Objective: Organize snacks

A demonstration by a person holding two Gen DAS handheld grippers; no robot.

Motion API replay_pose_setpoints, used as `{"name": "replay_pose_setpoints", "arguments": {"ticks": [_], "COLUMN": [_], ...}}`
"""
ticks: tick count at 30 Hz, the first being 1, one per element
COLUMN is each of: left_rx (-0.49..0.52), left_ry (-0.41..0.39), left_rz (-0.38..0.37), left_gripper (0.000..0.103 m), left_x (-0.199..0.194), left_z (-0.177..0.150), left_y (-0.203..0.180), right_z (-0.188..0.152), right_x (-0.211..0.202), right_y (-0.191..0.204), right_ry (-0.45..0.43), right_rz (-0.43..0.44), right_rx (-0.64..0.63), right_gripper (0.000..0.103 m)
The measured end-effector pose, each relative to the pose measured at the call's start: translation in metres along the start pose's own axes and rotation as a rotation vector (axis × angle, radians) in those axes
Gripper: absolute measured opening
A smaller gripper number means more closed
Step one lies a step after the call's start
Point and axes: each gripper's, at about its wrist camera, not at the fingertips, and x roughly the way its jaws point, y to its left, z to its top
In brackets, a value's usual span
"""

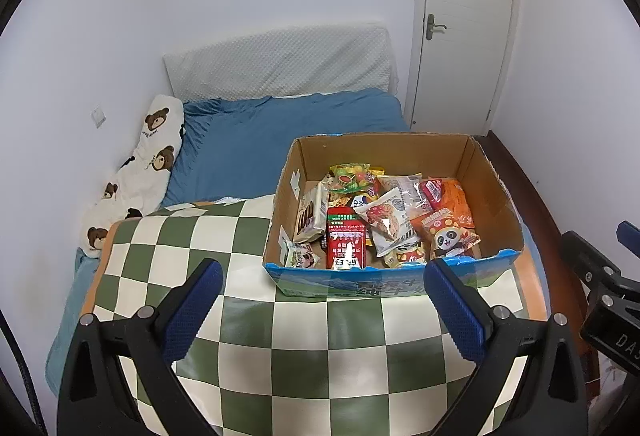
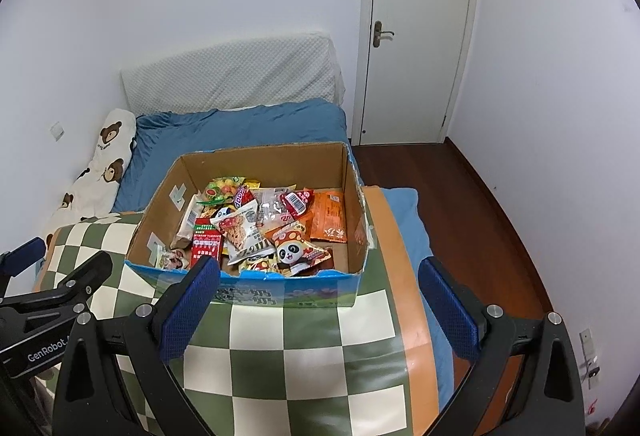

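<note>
An open cardboard box (image 1: pixel 496 192) with a blue printed front stands on a green-and-cream checkered cloth (image 1: pixel 304 348). It holds several snack packets: a red packet (image 1: pixel 346 244), a panda packet (image 1: pixel 450 236), an orange packet (image 1: pixel 454 202). The box (image 2: pixel 352 196) also shows in the right wrist view, with the panda packet (image 2: pixel 294 254) and red packet (image 2: pixel 206 246). My left gripper (image 1: pixel 323 310) is open and empty, in front of the box. My right gripper (image 2: pixel 318 310) is open and empty, in front of the box's right half.
A bed with a blue sheet (image 1: pixel 280 140), a bear-print pillow (image 1: pixel 140 164) and a white headboard cushion (image 1: pixel 280 60) lies behind the box. A white door (image 2: pixel 416 36) and dark wood floor (image 2: pixel 472 212) are to the right. The right gripper's body (image 1: pixel 600 276) shows at the left view's edge.
</note>
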Motion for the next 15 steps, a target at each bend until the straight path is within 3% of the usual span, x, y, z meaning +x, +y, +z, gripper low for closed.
{"name": "replay_pose_setpoints", "arguments": {"ticks": [15], "left_rx": [-0.002], "left_ry": [-0.019], "left_rz": [-0.006], "left_gripper": [0.103], "left_x": [-0.0074], "left_z": [0.0004], "left_y": [-0.0024], "right_z": [0.0007], "right_x": [-0.0064], "right_y": [-0.0039], "right_ry": [-0.015], "right_rz": [-0.002], "right_rx": [0.001], "right_gripper": [0.101]}}
